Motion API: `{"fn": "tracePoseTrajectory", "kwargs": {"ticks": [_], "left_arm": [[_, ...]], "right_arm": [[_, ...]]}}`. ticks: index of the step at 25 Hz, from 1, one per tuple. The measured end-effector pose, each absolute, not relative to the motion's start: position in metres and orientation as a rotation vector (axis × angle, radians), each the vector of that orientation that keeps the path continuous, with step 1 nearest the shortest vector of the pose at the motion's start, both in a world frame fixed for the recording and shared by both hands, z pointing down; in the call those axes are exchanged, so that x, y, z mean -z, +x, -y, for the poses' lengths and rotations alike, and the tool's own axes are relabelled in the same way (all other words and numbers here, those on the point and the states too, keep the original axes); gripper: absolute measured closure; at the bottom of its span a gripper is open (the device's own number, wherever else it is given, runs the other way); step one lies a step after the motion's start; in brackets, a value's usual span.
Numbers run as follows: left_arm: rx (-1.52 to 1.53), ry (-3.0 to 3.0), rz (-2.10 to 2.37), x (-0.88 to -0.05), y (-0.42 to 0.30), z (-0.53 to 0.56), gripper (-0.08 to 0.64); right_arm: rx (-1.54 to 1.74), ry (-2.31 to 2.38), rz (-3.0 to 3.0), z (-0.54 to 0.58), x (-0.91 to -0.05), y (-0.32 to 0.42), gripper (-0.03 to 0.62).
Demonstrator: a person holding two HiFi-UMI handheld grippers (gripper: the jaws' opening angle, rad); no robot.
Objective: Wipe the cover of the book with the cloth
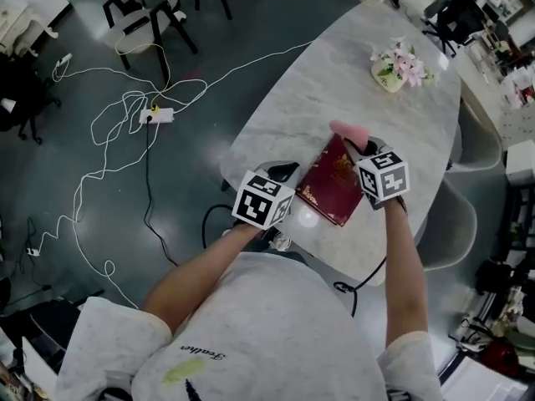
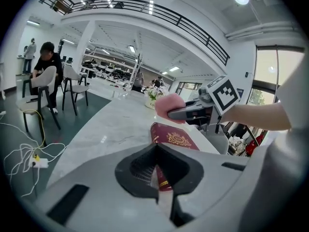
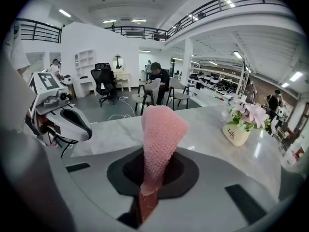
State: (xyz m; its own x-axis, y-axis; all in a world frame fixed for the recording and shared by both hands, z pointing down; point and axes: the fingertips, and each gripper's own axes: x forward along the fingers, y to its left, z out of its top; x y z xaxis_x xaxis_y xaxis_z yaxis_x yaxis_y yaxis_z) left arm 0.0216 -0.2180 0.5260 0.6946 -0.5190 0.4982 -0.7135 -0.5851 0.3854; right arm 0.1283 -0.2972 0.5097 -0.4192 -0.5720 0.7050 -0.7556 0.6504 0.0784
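Observation:
A dark red book [image 1: 334,182] with gold print lies near the front edge of the white marble table [image 1: 334,82]. My left gripper [image 1: 288,175] is shut on the book's near left edge; in the left gripper view the book [image 2: 174,137] runs out from between the jaws [image 2: 157,170]. My right gripper [image 1: 357,146] hovers at the book's far right corner, shut on a pink knitted cloth [image 1: 345,129]. The cloth [image 3: 161,129] stands up from the jaws [image 3: 149,187] in the right gripper view. Whether the cloth touches the cover is not visible.
A small pot of pink flowers [image 1: 397,65] stands on the far part of the table. White cables and a power strip [image 1: 159,115] lie on the dark floor to the left. Chairs [image 1: 146,15] stand beyond them, and a person sits at one.

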Motion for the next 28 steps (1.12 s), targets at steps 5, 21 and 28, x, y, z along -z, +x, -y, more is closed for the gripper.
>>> {"fn": "tracePoseTrajectory", "kwargs": {"ticks": [5,21,28], "left_arm": [[-0.433,2.295,1.019,-0.529,0.013,0.228,0.552],[-0.444,2.219,1.129,-0.541,-0.013,0.232,0.552],[-0.444,2.232,1.119,-0.537,-0.022,0.226,0.552]], "right_arm": [[-0.317,0.922,2.129,0.322,-0.527,0.124,0.572],[-0.275,0.650,2.023,0.331,-0.578,0.096,0.572],[-0.279,0.625,2.021,0.313,-0.578,0.084,0.572]]}}
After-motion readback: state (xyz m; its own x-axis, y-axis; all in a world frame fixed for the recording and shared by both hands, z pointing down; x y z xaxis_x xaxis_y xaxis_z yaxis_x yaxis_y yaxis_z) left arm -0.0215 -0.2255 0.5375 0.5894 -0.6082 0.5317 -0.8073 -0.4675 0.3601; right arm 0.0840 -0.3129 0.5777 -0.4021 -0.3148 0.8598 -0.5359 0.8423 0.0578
